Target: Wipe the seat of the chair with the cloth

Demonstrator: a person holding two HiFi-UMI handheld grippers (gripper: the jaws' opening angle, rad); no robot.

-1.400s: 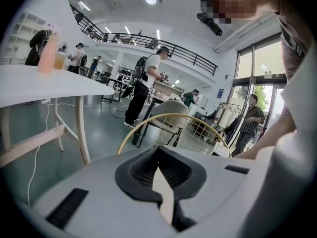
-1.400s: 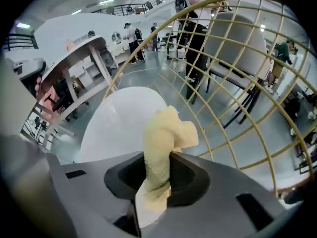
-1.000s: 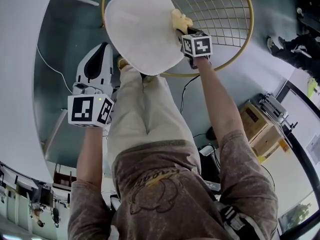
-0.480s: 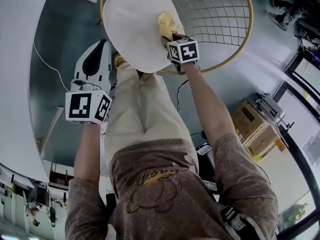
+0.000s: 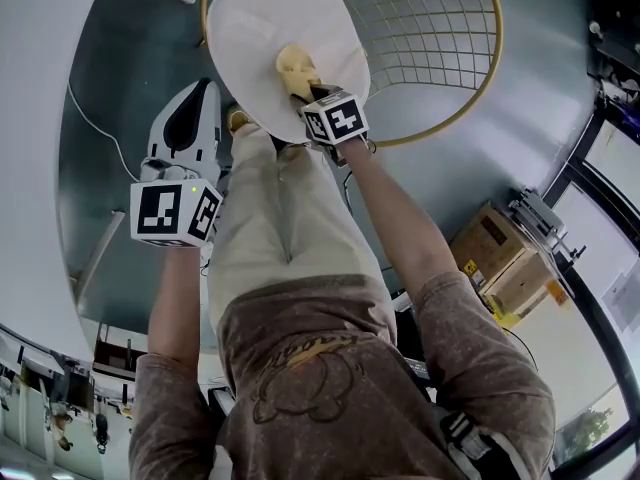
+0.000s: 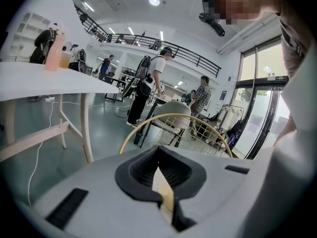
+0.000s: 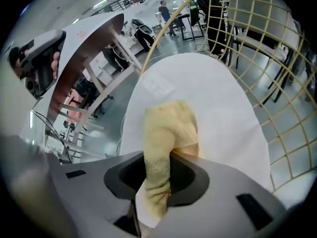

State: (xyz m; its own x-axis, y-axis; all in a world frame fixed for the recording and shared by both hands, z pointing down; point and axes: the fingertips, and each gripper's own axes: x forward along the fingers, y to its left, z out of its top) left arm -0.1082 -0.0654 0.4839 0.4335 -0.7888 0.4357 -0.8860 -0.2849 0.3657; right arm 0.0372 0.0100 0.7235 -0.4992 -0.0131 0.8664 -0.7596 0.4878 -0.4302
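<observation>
Yellow cloth (image 7: 171,128), soft, light, limp terry, lies mid-pad on the white seat (image 5: 255,28), its bunched fold (likely the best hold) clamped in right gripper (image 5: 308,96); left gripper (image 5: 205,93) closed, empty, beside the seat

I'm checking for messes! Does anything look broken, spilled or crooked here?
Nothing stands out. The right claw holds the yellow cloth bunched on the white seat, and the gold wire back looks whole.
</observation>
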